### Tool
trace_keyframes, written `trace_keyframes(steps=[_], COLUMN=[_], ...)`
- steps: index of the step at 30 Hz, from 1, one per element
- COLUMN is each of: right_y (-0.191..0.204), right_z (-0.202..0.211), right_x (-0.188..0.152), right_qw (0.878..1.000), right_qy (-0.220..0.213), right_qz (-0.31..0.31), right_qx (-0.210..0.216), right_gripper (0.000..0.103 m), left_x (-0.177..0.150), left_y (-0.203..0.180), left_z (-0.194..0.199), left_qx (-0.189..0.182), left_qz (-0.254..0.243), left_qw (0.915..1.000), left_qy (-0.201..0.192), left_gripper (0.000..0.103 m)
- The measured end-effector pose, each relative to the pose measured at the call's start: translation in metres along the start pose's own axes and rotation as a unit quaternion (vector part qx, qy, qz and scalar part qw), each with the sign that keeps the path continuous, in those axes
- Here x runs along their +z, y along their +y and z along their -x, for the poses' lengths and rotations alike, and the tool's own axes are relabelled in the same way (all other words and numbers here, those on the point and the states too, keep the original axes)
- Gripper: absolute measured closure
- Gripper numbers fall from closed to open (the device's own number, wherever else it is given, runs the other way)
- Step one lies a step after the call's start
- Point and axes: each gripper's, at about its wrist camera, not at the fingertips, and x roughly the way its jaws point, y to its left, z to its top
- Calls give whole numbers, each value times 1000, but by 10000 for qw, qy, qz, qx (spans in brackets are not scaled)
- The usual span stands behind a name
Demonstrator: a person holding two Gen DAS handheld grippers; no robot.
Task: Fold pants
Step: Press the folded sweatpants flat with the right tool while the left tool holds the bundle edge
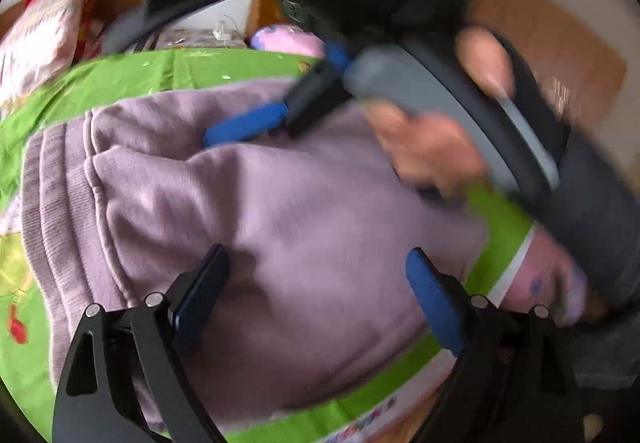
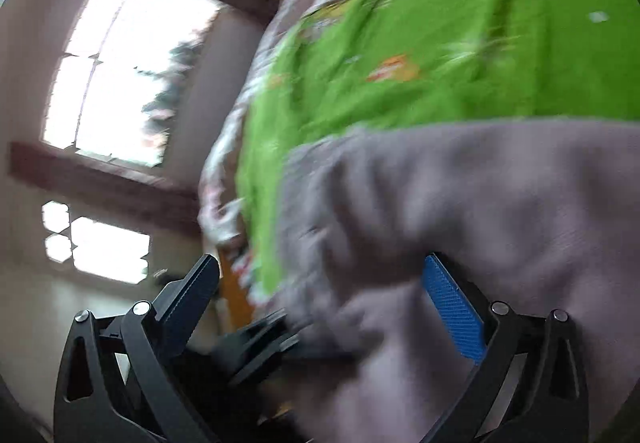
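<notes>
Lilac pants (image 1: 256, 203) lie bunched on a green bedsheet (image 1: 132, 71), with the ribbed waistband (image 1: 48, 183) at the left. My left gripper (image 1: 316, 283) hovers open just above the middle of the pants, nothing between its pads. A hand (image 1: 432, 147) holds my right gripper (image 1: 276, 95) over the far side of the pants, its blue fingers (image 1: 240, 127) spread apart. In the blurred right wrist view, the right gripper (image 2: 320, 303) stands open over the edge of the pants (image 2: 480, 211), its pads not pressing on the cloth.
A red and white pillow (image 1: 44, 35) lies at the far left and a pink item (image 1: 288, 39) sits beyond the sheet. The bed's edge (image 1: 508, 263) runs close on the right. A bright window (image 2: 120, 71) is off the bedside. A dark sleeve (image 1: 592, 211) is at the right.
</notes>
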Motion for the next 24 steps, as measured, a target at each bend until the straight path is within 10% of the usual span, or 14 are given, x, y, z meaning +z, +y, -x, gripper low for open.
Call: trace_keyframes(steps=[6,10,13,17,20,23,24], right_y=[2,21,5,6,19,5,-1], right_z=[15,6,-13,23,21,16,22], right_x=[14,8,13,8,-15,-31,-32], right_qw=[9960,9992,9951,9914,9982,9779,9780], right_qy=[-694,-329,-34,-806,-393,-241,-346], right_qz=[-69,227,112,-86,237,594,653], right_qx=[-557,73,-986,-1025,-391,-1992,-1952], right_gripper=[5,5,8,6,5,6,13], left_x=[-7,-4,-4,-5,-4,-4,-5], left_y=[10,12,8,5,2,-1,-2], left_z=[15,11,9,8,7,6,5], left_qx=[-50,94,146,187,236,326,361], left_qz=[394,397,375,342,312,285,254], left_qw=[9992,9991,9992,9992,9992,9990,9990], left_qy=[-7,-82,-80,-91,-123,-123,-118], left_gripper=[30,27,25,25,23,21,21])
